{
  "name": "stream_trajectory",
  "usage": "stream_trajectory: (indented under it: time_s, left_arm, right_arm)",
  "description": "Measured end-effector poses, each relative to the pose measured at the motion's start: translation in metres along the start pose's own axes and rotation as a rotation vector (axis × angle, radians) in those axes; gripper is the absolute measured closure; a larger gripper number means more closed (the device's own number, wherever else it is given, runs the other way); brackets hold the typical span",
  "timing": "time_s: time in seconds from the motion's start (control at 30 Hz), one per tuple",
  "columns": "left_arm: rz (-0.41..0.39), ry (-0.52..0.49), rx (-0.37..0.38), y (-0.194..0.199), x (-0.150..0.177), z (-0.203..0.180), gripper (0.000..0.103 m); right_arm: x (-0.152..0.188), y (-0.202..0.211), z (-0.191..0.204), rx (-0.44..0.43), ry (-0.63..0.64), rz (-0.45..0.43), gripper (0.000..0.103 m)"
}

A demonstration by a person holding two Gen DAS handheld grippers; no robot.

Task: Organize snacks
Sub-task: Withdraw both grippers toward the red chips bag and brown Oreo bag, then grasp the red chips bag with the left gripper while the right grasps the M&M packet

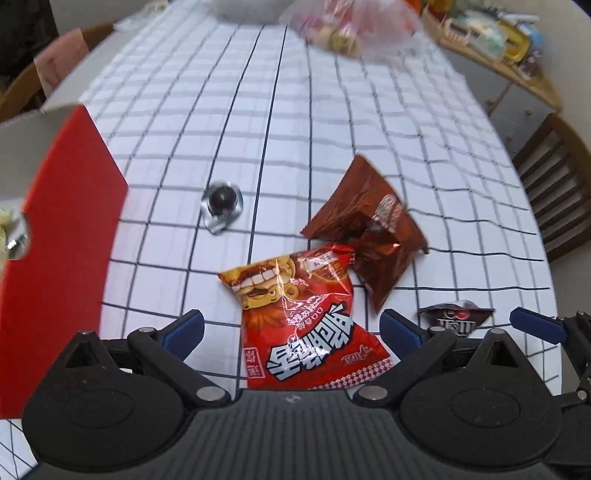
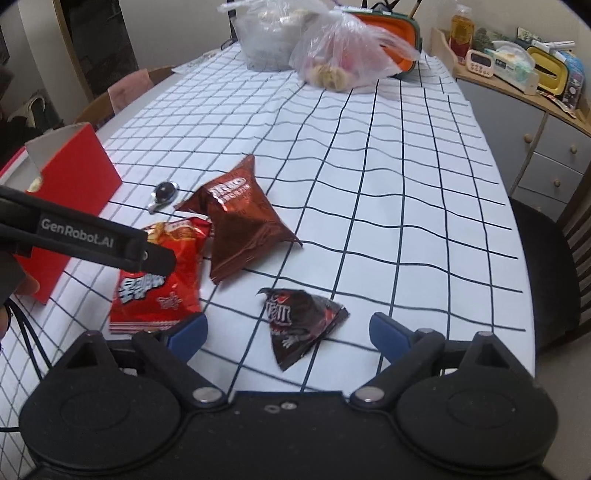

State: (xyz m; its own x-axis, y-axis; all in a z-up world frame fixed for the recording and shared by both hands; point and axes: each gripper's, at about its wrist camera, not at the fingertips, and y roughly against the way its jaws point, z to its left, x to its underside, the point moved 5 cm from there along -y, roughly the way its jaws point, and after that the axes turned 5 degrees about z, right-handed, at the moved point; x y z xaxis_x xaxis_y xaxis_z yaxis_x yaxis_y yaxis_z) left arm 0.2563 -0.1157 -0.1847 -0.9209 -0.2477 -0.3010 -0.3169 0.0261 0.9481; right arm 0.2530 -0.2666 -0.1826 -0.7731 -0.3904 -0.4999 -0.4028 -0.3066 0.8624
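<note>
A red snack bag (image 1: 306,317) lies on the checked tablecloth (image 1: 295,129) between the wide-apart fingers of my left gripper (image 1: 291,325); the pads do not touch it. Beyond it rests a brown foil bag (image 1: 369,229). In the right wrist view a small black packet (image 2: 299,321) lies between the fingers of my right gripper (image 2: 288,328), which stands open around it without contact. The same view shows the red snack bag (image 2: 159,284) and brown foil bag (image 2: 240,229) to the left. A dark sweet in clear wrap (image 1: 221,206) lies near an open red box (image 1: 62,229).
Two plastic bags (image 2: 343,55) and an orange container (image 2: 391,33) stand at the table's far end. A sideboard with drawers (image 2: 535,147) runs along the right, with a dark chair (image 2: 543,266) beside the table. Another chair (image 2: 125,92) stands at the left edge.
</note>
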Motion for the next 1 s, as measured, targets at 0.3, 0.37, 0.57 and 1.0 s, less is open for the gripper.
stream_trajectory:
  time_s: [0.3,0.37,0.57,1.0]
  left_arm:
    - [0.113,0.073,-0.031,-0.030,-0.010,0.003,0.002]
    - [0.123,0.081,-0.034,-0.033,-0.010,0.004,0.004]
    - [0.137,0.075,-0.019,-0.036,-0.010,0.002,0.024]
    - [0.111,0.096,0.012,-0.021,0.002,0.015,0.031]
  right_arm:
    - [-0.007,-0.021,-0.002,-0.009,0.032,0.044,0.028]
    - [-0.007,-0.022,0.000,-0.008,0.043,0.048,0.034]
    - [-0.008,-0.025,0.000,0.013,0.062,0.053,0.054]
    - [-0.002,-0.009,0.000,0.008,0.017,0.028,0.072]
